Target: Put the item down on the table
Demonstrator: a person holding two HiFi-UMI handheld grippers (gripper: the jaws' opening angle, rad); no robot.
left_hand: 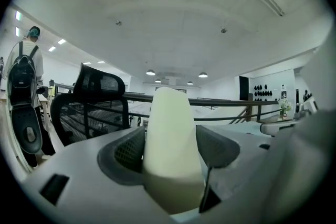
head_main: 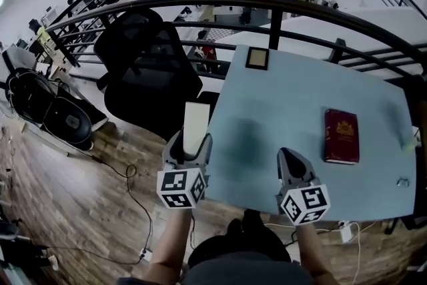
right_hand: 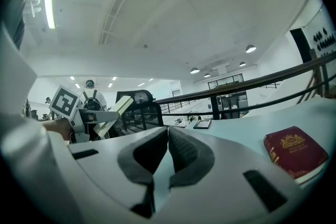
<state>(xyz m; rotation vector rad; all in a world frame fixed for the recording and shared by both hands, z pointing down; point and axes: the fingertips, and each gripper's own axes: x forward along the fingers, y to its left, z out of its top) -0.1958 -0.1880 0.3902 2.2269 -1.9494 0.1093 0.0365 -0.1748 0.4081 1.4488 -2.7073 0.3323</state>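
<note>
Left jaws: clamped on the lower end of the cream item [left_hand: 167, 118], which stands upright out of your left gripper [left_hand: 170, 160].
Right jaws: pressed together with nothing between them. Your right gripper [right_hand: 168, 131] hangs over the near edge of the bench [head_main: 267, 110].
Item position: in the head view it is just outside the bench's left edge, over the wooden floor [head_main: 80, 197], not above the top.
Risk, drop: if you open here, the item likely falls to the floor, so bring it over the bench first.
Risk, tipping: it is tall and narrow, and if you set it on end it may topple.
Risk, snag: the black chair [head_main: 143, 70] is close on your left.
Count: two grippers, one cream item, one red book [head_main: 341, 136], one dark framed panel [head_main: 257, 58], one chair.
</note>
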